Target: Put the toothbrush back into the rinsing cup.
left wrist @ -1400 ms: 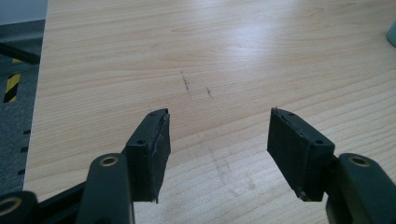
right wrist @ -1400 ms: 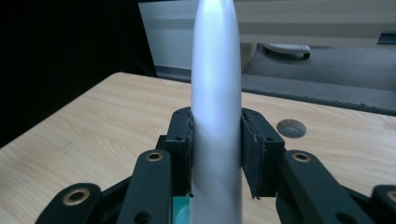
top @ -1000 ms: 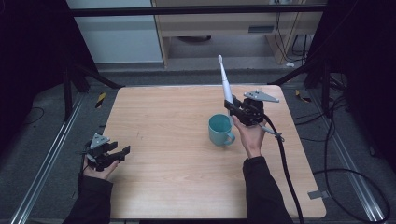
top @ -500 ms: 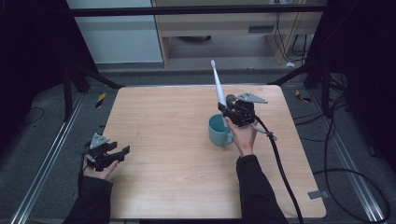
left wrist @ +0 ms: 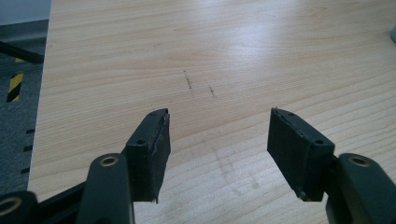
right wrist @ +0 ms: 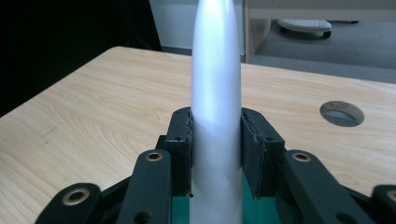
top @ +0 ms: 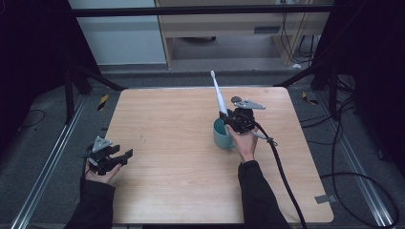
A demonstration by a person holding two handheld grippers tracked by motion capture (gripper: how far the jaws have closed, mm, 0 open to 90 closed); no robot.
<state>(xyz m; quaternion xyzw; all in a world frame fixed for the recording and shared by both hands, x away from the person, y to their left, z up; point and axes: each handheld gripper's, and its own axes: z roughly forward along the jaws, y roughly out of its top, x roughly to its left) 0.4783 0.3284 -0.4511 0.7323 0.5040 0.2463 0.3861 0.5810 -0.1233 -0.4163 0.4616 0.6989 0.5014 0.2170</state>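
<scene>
The right tongs [top: 228, 119] are clamped shut on the lower handle of a long white plastic electric-style toothbrush [top: 218, 93], which stands nearly upright with its brush head tilted a little away and to the left. In the right gripper view the two black pads press on either side of the toothbrush's smooth white handle [right wrist: 216, 112], and the green below them is the inside of the cup. That cup, a small teal ceramic mug [top: 221, 135], stands on the pale wooden worktop [top: 172, 114] right of centre, directly under the tongs. The left tongs [top: 125, 154] rest at the worktop's near left edge, well apart from the mug, spread wide with nothing between their pads [left wrist: 150, 149].

The step in hand appears to be standing the toothbrush in the mug. To do it well, keep the handle's foot centred over the mug's opening and lower it straight, so it does not catch the rim and tip the mug. The handle is smooth and tapered, so a firm grip matters until the foot meets the bottom. Then ease the tongs apart gently and let the brush lean onto the rim before drawing away.
</scene>
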